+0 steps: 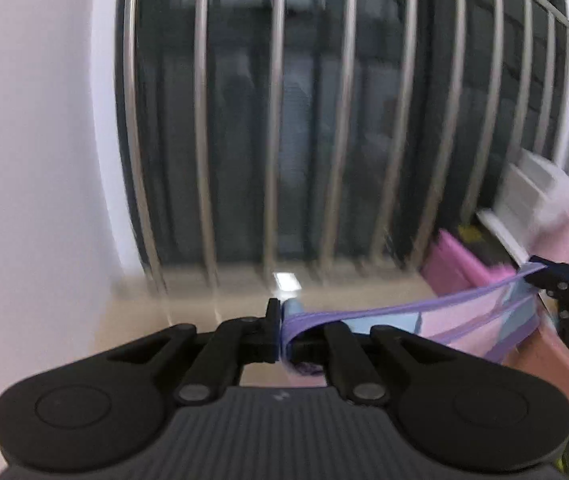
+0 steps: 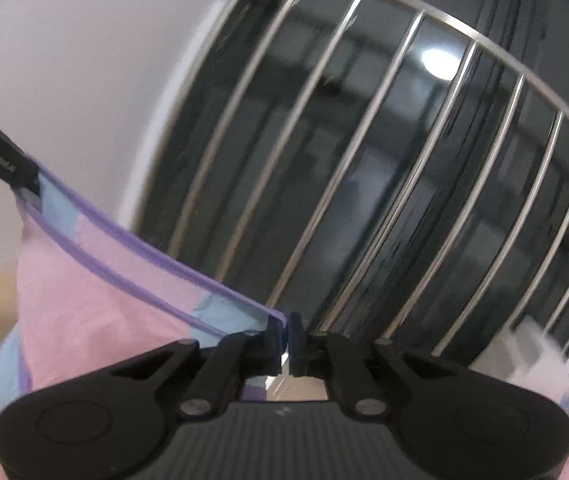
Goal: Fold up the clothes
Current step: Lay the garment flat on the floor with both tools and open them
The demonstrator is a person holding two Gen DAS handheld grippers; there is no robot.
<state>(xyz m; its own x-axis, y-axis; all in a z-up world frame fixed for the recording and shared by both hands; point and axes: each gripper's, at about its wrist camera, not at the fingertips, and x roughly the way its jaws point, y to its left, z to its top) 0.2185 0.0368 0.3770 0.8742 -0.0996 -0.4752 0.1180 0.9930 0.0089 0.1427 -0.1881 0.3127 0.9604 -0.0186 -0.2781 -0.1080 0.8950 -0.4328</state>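
A pink and light-blue garment with purple trim hangs stretched in the air between my two grippers. In the left wrist view my left gripper is shut on one corner of its purple hem, and the cloth runs off to the right, where my right gripper pinches the far corner. From the right wrist view, the right gripper is shut on the purple edge of the garment. The cloth runs up and left to the left gripper's black fingers, and its lower part drops out of sight.
A dark window with vertical metal bars fills the background, seen tilted in the right wrist view. A white wall lies left. Pink and white items are stacked by the window at right. A beige sill runs below the bars.
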